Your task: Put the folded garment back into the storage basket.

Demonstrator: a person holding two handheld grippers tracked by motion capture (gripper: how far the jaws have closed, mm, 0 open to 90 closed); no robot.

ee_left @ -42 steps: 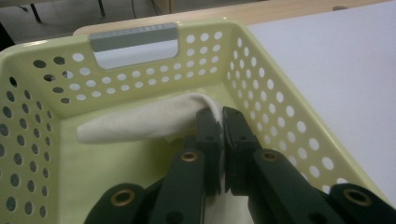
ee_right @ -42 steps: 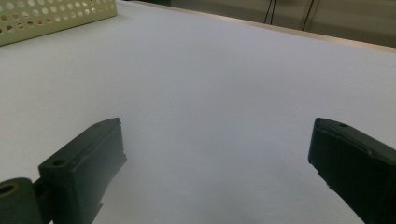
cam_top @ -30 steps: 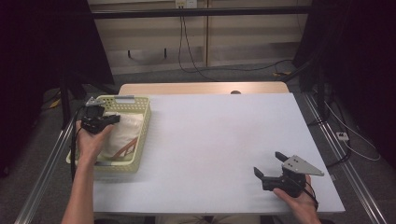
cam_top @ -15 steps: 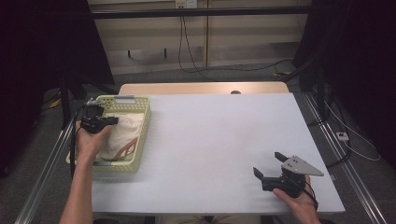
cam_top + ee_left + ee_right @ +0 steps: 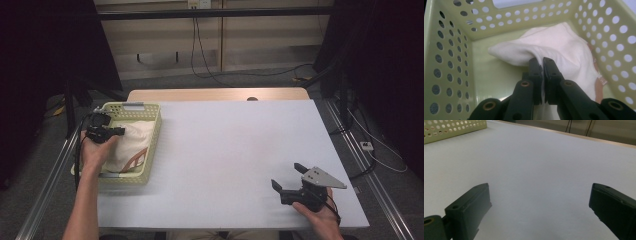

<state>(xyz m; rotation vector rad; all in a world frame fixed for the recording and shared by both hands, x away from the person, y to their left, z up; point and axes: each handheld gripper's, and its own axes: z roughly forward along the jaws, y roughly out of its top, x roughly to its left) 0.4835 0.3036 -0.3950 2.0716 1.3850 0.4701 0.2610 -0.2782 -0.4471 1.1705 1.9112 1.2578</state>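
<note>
My left claw (image 5: 543, 62) is clamped on a fold of the cream cloth (image 5: 559, 47), down inside the green basket (image 5: 152, 137) at the table's (image 5: 230, 150) left edge. The cloth lies in the basket w/ me. My right claw (image 5: 290, 179) rests near the front right corner, its 2 jaws wide apart, nothing btw them.
</note>
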